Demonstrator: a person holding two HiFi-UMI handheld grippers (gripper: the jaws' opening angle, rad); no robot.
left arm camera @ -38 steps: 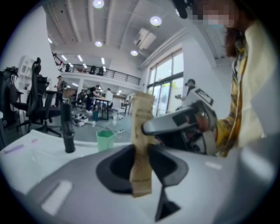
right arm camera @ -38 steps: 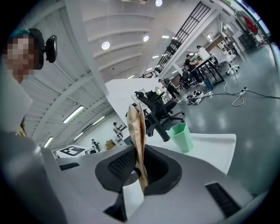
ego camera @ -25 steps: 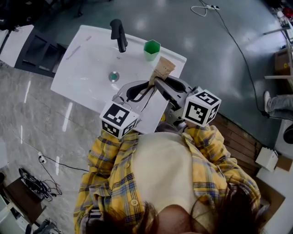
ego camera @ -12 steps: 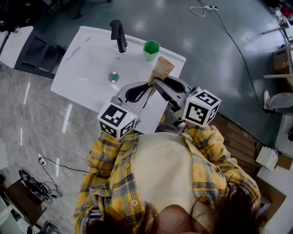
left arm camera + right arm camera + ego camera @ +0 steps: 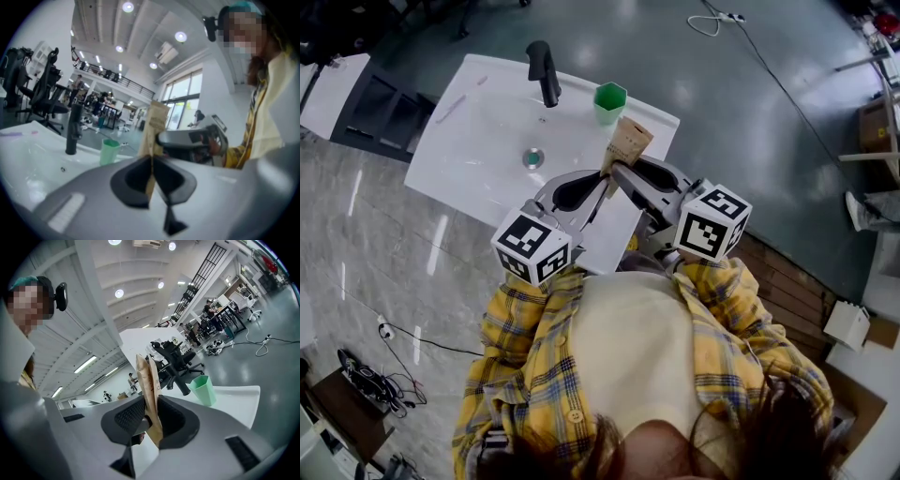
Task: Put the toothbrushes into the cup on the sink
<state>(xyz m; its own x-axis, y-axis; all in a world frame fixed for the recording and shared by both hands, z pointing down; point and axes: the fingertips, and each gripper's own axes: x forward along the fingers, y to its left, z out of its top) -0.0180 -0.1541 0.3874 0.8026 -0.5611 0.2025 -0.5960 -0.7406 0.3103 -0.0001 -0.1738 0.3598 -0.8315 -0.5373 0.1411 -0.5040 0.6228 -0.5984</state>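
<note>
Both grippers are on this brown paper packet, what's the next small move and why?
Probably pull the two apart to tear it open: the right gripper pinches the packet, and the jaws of the left gripper have just been closing onto it.

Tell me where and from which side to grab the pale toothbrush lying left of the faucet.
Take the pale toothbrush at mid-handle, coming straight down from above with the jaws across its slim shaft. It lies flat and slanted on the sink rim, so a level approach would likely just push it along.
</note>
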